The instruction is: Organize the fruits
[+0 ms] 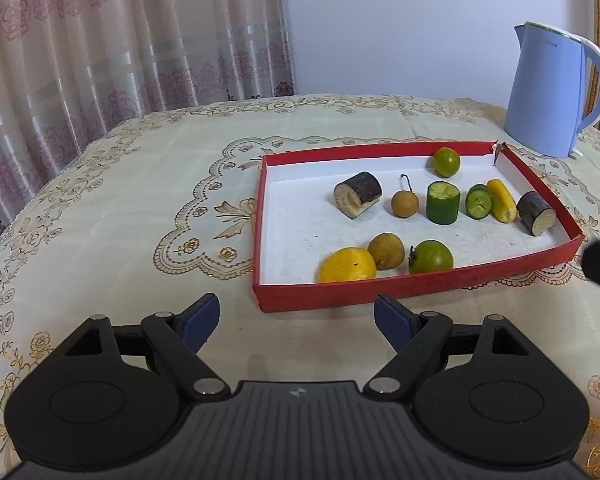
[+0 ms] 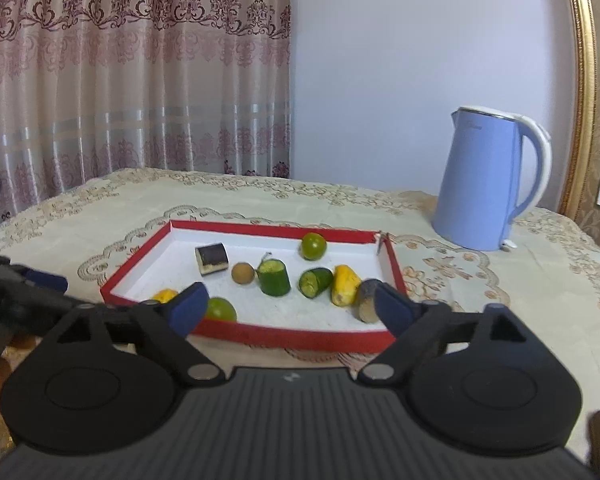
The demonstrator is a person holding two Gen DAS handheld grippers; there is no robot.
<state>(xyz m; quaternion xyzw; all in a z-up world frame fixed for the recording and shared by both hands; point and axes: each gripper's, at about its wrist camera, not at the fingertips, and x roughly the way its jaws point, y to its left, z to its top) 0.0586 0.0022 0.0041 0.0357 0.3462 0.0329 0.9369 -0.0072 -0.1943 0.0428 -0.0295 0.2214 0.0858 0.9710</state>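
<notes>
A red tray (image 1: 340,294) with a white floor holds several fruit and vegetable pieces: a yellow fruit (image 1: 347,265), two brown longans (image 1: 386,251), two green round fruits (image 1: 431,257), cucumber chunks (image 1: 443,202), a yellow piece (image 1: 501,200) and dark-skinned chunks (image 1: 358,195). My left gripper (image 1: 296,322) is open and empty, just short of the tray's near left corner. My right gripper (image 2: 290,306) is open and empty, hovering at the near edge of the tray (image 2: 300,338), above a green fruit (image 2: 220,309) and a dark chunk (image 2: 366,300).
A blue electric kettle (image 1: 548,92) stands behind the tray's far right corner; it also shows in the right wrist view (image 2: 488,180). An embroidered cream cloth (image 1: 140,200) covers the table. Curtains hang behind at the left. The left gripper's body (image 2: 16,300) shows at the left edge.
</notes>
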